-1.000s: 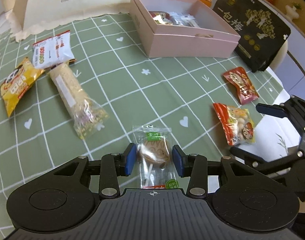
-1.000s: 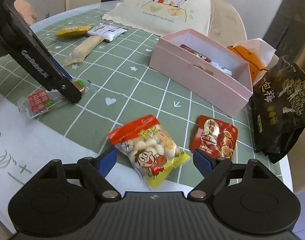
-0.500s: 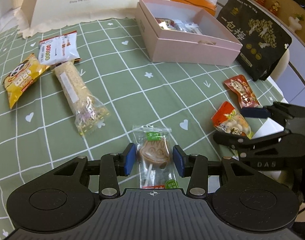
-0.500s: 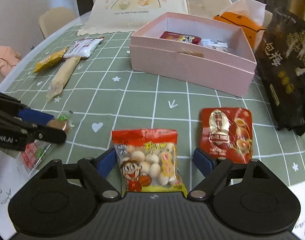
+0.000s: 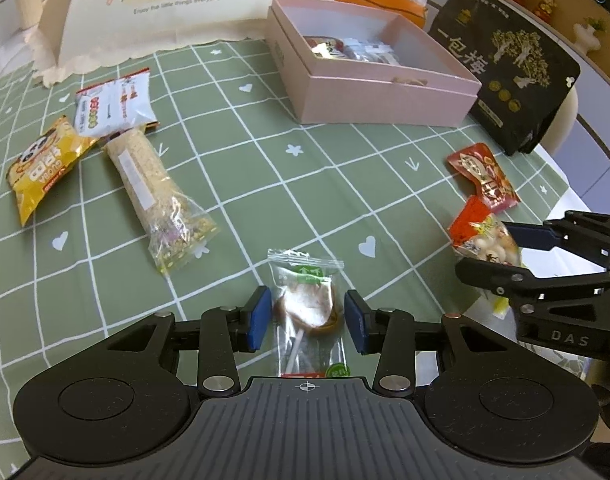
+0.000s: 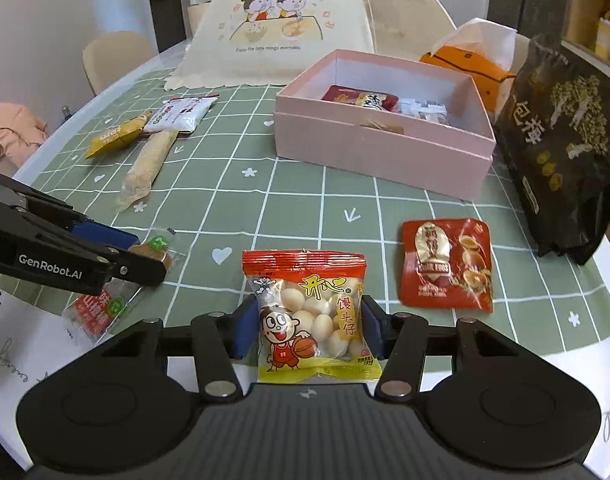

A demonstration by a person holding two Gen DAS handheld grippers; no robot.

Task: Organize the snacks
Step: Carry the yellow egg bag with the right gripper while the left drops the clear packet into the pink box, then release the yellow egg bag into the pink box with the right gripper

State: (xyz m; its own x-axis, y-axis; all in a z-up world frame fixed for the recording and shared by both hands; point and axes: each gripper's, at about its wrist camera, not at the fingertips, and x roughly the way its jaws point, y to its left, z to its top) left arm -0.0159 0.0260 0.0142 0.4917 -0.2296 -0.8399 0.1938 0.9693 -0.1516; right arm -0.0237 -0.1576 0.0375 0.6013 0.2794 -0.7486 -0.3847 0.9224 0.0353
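Observation:
My left gripper (image 5: 308, 316) straddles a clear-wrapped lollipop snack (image 5: 308, 304) lying on the green checked tablecloth; the pads stand a little off the wrapper on both sides. My right gripper (image 6: 305, 326) has closed onto a red and yellow bag of small round biscuits (image 6: 311, 316), its pads touching both sides of the bag. The open pink box (image 6: 385, 156) stands at the back with several packets inside. A red egg-snack pouch (image 6: 445, 266) lies to the right of the biscuit bag.
A yellow packet (image 5: 45, 168), a white packet (image 5: 113, 104) and a long rice bar (image 5: 153, 188) lie at the left. A big black bag (image 6: 561, 152), an orange tissue box (image 6: 469, 60) and a cream food cover (image 6: 281, 28) stand behind.
My right gripper moved in around the biscuit bag and its jaws narrowed until they touch it. My left gripper stayed around the lollipop snack.

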